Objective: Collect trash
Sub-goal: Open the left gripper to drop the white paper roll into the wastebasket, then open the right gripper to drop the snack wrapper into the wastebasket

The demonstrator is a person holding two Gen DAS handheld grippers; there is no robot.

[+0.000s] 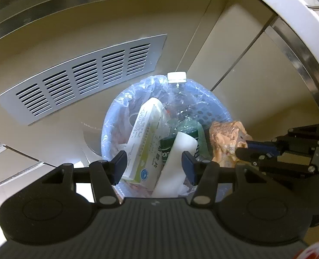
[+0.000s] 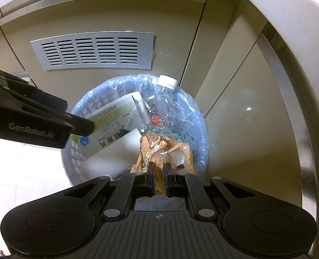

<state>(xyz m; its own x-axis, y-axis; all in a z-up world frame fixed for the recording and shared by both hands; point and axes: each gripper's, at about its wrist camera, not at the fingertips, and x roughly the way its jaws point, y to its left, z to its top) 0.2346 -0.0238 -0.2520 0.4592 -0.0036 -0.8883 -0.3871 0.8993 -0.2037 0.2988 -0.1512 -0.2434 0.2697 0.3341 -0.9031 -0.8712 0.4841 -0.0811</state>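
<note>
While the right hand-held gripper [image 2: 158, 180] is clenched on a crumpled tan wrapper [image 2: 159, 151], the step in hand looks like the drop — that wrapper hangs over the near-right part of the lined waste basket [image 2: 199, 129], not yet let go. The left hand-held gripper [image 1: 154, 167] stands released above the basket's near side, its pads well apart; a green-and-white medicine box [image 1: 142, 142] and a white slab-like piece [image 1: 176, 161] lie between the fingers in the left wrist view, but nothing presses on them, so both seem already dropped into the basket.

The next move, as I judge it, calls for opening the right jaws with the wrapper fully inside the rim. The wrapper is light and may cling to a pad or catch on the liner's edge, so a short descent first would help.

Further in lies a crushed clear plastic bottle [image 1: 181, 108] with a green label, its white cap [image 1: 176, 76] resting at the far rim. Behind the basket stands a beige cabinet front with a slotted metal vent [image 2: 94, 50].

Much is hard to tell — the basket's bottom is buried under the trash, the gripper bodies cover its near rim, and a small red thing under the bottle in the right wrist view cannot be named. Whether the white piece is foam or card is unclear. The person holding the tools is out of view.
</note>
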